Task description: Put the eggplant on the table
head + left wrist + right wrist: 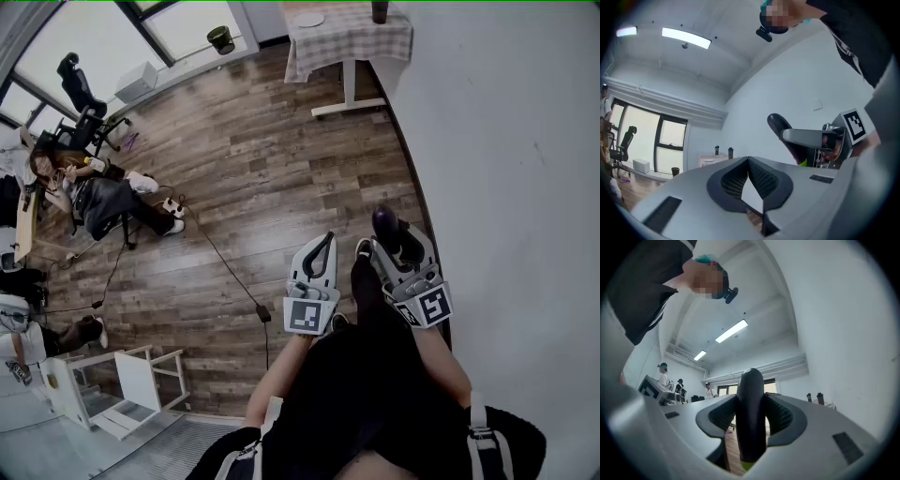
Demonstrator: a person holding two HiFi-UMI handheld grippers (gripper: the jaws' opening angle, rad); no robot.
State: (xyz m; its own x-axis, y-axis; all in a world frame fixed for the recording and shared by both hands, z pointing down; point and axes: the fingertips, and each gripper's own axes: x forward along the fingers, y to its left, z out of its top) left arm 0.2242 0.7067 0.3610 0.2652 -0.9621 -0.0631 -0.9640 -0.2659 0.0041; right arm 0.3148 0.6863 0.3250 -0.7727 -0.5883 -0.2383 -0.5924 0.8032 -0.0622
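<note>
The right gripper [398, 239] pinches the dark eggplant [750, 418]. Just left of it, the left gripper [325, 246] has its jaws pressed together on nothing. The table [349, 42] stands far off.

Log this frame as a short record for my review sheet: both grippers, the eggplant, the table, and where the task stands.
left gripper: shut, nothing between the jaws
right gripper: shut on eggplant
eggplant: dark, gripped at its sides, tip sticking out past the jaws
table: checked cloth, across the wood floor, well away from both grippers
task: eggplant in the gripper, not yet on the table
</note>
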